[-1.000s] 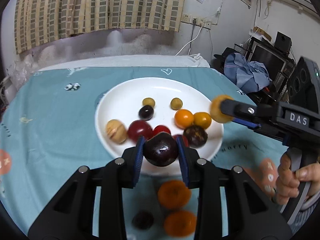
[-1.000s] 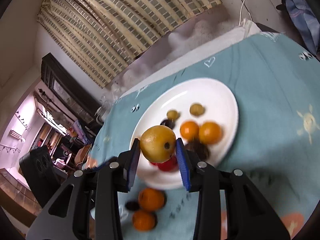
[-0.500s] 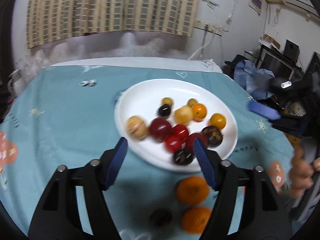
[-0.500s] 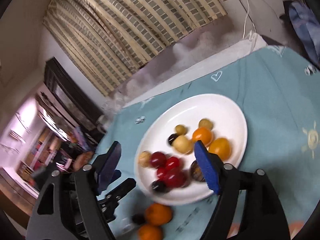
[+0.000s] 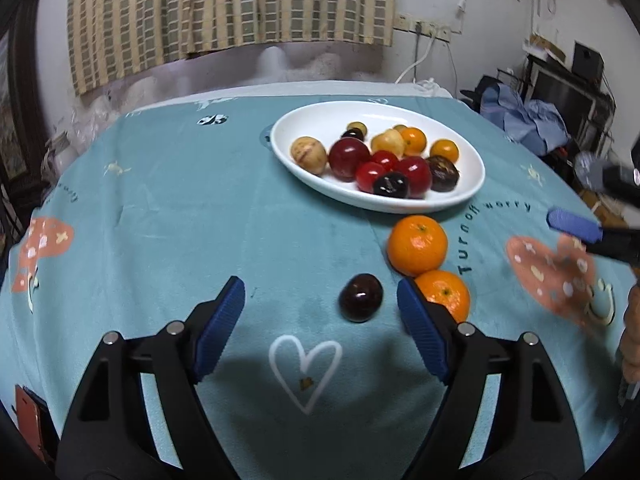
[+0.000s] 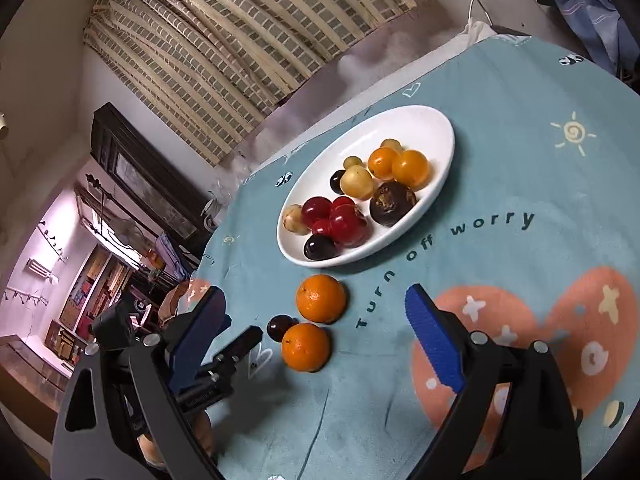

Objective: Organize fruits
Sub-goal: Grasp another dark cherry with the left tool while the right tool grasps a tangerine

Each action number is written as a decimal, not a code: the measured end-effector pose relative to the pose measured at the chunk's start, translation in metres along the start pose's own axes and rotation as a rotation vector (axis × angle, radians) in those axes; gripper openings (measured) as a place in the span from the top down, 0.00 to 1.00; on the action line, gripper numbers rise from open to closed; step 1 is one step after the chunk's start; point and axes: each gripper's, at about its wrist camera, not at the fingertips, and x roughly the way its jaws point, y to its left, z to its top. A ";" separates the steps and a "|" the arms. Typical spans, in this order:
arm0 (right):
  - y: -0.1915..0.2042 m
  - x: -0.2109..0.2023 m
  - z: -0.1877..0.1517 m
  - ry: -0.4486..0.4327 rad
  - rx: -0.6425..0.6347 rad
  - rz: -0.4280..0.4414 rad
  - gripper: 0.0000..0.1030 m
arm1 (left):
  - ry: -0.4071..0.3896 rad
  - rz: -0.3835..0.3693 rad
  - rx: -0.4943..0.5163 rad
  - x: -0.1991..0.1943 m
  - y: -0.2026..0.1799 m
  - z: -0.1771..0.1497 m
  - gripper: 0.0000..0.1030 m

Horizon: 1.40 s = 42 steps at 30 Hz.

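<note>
- The left gripper (image 5: 320,312) is seen with its jaws spread wide and nothing between the blue pads (image 5: 218,324); it is held low over the teal tablecloth (image 5: 160,208).
- The right gripper (image 6: 316,344) is likewise released and empty, its jaws wide apart above the cloth.
- In the left wrist view only a blue pad tip and a blurred dark body of the right gripper are caught at the right edge; the rest is cut off by the frame.
- A white oval plate (image 5: 304,178) is set on the cloth beyond both tools, and most of the fruit is gathered in it: red fruits (image 5: 349,155), orange ones (image 5: 413,139), pale yellow ones (image 5: 308,153) and dark ones (image 5: 391,185).
- Several plate fruits are partly hidden behind their neighbours, so an exact count cannot be given; the small ones at the far rim are hard to make out.
- Three fruits are left off the plate on the cloth: a far orange (image 5: 417,245) close to the plate's near rim, a near orange (image 5: 446,294) touching it, and a dark plum (image 5: 361,298) just beside the near orange.
- The near orange is partly covered by the left gripper's right pad in the left wrist view.
- In the right wrist view the dark plum is half hidden behind the near orange.
</note>
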 end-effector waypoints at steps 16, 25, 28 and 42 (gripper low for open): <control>-0.006 0.006 -0.005 0.031 0.024 -0.010 0.11 | 0.113 0.024 -0.030 0.030 0.014 0.001 0.14; -0.004 0.007 -0.007 0.033 0.017 -0.011 0.11 | 0.067 0.054 0.004 0.021 0.012 0.001 0.15; -0.004 0.007 -0.006 0.033 0.017 -0.012 0.11 | 0.057 0.027 0.028 0.020 0.005 0.002 0.16; 0.002 0.015 -0.011 0.063 -0.022 -0.027 0.11 | 0.133 -0.139 0.024 0.039 -0.008 0.003 0.67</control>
